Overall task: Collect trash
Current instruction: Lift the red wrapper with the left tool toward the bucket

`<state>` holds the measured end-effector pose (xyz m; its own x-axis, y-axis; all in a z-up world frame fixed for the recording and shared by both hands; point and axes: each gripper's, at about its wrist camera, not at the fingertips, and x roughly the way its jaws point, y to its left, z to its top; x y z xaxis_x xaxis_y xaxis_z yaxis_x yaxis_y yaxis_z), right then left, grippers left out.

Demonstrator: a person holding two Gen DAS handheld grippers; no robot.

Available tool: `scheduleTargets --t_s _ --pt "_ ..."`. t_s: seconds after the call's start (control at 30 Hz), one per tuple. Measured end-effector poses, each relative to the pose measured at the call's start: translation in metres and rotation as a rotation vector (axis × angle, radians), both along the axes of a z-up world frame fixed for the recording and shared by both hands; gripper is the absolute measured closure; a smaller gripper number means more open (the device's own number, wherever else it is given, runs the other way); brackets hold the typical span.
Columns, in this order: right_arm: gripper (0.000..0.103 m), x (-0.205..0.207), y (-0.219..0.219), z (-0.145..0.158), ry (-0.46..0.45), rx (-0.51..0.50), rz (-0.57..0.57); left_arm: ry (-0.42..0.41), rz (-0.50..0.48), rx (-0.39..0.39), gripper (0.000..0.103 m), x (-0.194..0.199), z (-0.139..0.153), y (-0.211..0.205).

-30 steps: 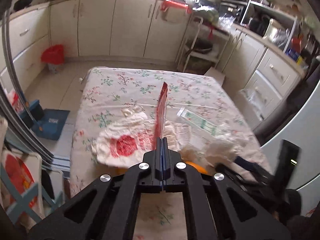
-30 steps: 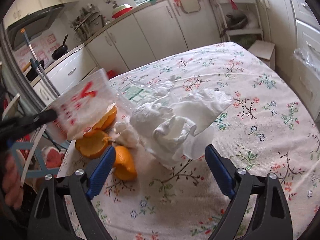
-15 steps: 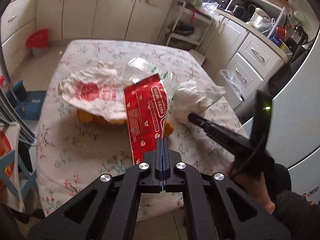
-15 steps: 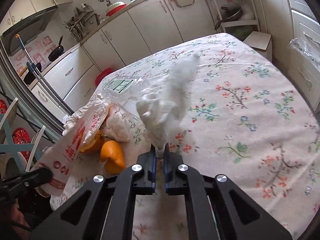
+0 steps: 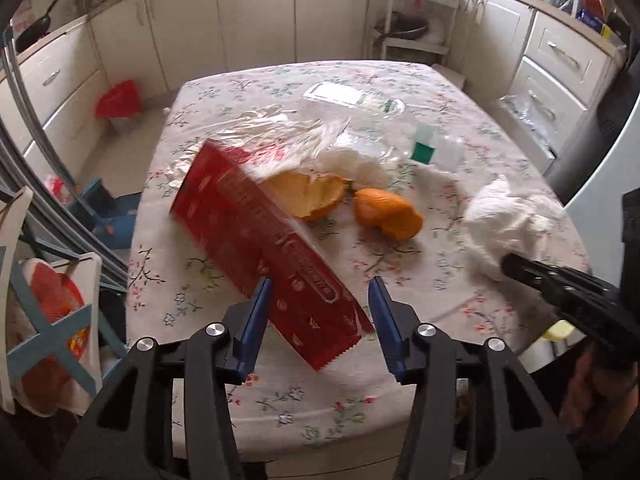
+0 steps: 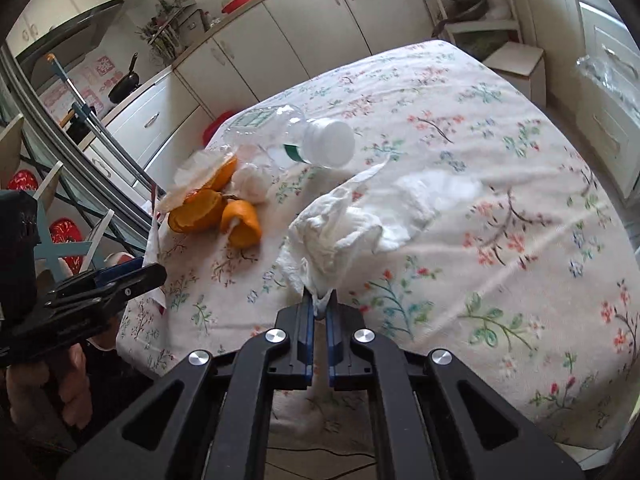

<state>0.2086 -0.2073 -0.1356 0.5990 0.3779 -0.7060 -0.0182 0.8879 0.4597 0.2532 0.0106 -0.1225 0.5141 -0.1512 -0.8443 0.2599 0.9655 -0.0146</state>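
Left gripper (image 5: 320, 312) jaws just parted, blurred red wrapper (image 5: 264, 248) loose between — right gripper (image 6: 319, 312) pinching crumpled tissue (image 6: 340, 236).

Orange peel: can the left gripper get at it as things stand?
Probably not directly: the red wrapper hangs between the open left gripper and the orange peel, loose between the pads, which have just been opening.

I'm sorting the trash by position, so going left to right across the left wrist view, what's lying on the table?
red wrapper → orange peel half → second orange peel → crumpled white tissue, pinched by the right gripper.
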Motion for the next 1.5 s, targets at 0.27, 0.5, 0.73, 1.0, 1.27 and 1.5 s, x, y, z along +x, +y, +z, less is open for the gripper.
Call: scheduleTargets --t_s 0.27,0.5,0.73,1.0,1.27,1.5 --pt "0.097 -0.004 -0.01 -0.005 0.026 0.057 0.0 0.018 0.201 -0.036 0.044 0.01 0.0 0.045" --pt "0.082 -0.003 -0.009 -0.004 0.008 0.084 0.01 0.082 0.325 -0.057 0.035 0.015 -0.017 0.077" --pt "0.085 -0.005 -0.014 -0.003 -0.008 0.075 -0.008 0.071 0.307 0.052 0.075 0.026 -0.028 0.058" --pt "0.099 -0.011 -0.016 0.005 -0.059 0.045 -0.021 -0.001 0.161 -0.173 0.102 0.009 0.001 0.048" --pt "0.1 -0.023 -0.015 0.024 -0.149 -0.004 -0.02 -0.133 -0.118 -0.409 0.102 -0.023 0.044 0.007" --pt "0.1 -0.047 -0.011 0.045 -0.258 -0.136 -0.012 -0.15 -0.266 -0.462 0.102 -0.039 0.058 -0.041"
